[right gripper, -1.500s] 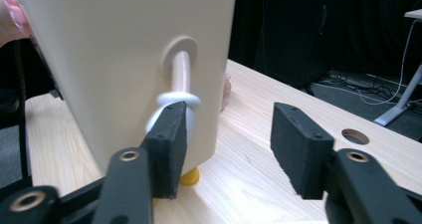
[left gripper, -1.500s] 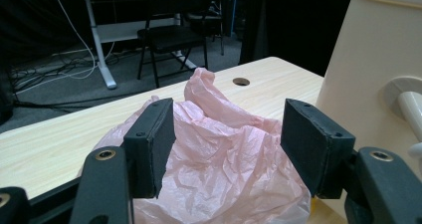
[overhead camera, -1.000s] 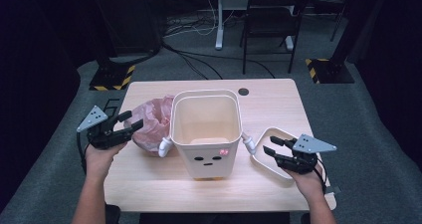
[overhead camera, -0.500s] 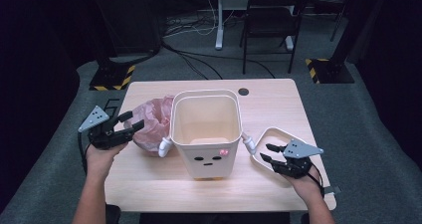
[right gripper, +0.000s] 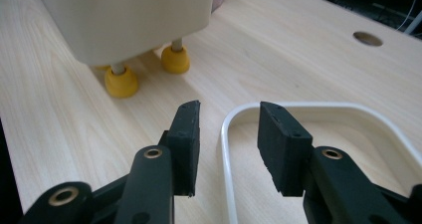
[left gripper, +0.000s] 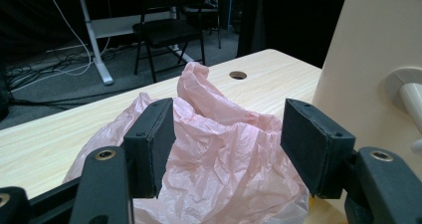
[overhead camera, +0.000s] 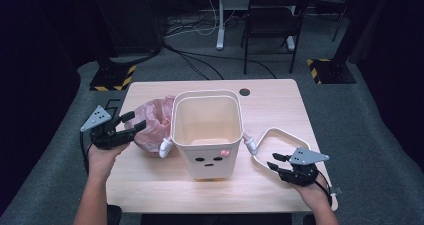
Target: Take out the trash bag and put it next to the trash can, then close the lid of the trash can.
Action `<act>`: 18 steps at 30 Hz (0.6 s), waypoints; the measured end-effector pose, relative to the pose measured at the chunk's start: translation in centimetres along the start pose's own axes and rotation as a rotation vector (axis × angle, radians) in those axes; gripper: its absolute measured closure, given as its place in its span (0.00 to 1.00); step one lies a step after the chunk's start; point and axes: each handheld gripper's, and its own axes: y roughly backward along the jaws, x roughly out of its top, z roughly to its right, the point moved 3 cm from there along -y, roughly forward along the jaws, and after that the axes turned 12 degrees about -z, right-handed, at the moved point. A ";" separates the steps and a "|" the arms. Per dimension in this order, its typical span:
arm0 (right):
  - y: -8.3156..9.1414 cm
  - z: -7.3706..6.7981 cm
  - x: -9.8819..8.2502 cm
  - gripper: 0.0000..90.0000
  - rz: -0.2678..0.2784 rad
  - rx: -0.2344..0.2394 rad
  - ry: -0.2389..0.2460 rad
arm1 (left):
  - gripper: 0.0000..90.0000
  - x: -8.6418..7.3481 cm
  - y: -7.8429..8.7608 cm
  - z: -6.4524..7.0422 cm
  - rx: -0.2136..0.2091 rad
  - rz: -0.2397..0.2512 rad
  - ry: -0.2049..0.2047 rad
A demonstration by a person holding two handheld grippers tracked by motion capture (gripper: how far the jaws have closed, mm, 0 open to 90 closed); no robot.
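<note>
A cream bin (overhead camera: 206,130) with a face, stubby arms and yellow feet (right gripper: 122,82) stands mid-table. Left of it lies a crumpled pink plastic bag (overhead camera: 152,122). My left gripper (overhead camera: 136,121) hovers at the bag's left side, open, and the bag (left gripper: 199,89) lies just beyond its jaws (left gripper: 229,134). A white loop frame (overhead camera: 276,130) lies flat to the right of the bin. My right gripper (overhead camera: 273,161) is low over the frame's near end. Its jaws have just been closing. The frame's rim (right gripper: 318,106) runs between them (right gripper: 229,119), and the pads are not touching it.
The wooden table (overhead camera: 280,92) has a round cable hole (overhead camera: 244,92) near its far edge. The bin's wall (left gripper: 368,45) stands close on the right of the left gripper. A folding chair (overhead camera: 272,15) and cables sit on the floor behind the table.
My right gripper has sunk toward the table over the white frame's near end, and its jaws stand narrower. The left gripper, bag and bin have not moved.
</note>
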 end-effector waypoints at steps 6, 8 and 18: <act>-1.3 0.3 -0.7 0.66 -0.042 0.036 -0.013 | 0.42 0.0 0.0 -0.1 -0.002 0.007 0.005; -1.7 0.4 -0.9 0.68 -0.057 0.052 -0.013 | 0.42 0.0 0.0 -0.1 -0.001 0.003 0.004; -3.4 0.4 -1.8 0.72 -0.166 0.101 0.009 | 0.42 0.0 0.2 -0.5 0.004 0.010 0.016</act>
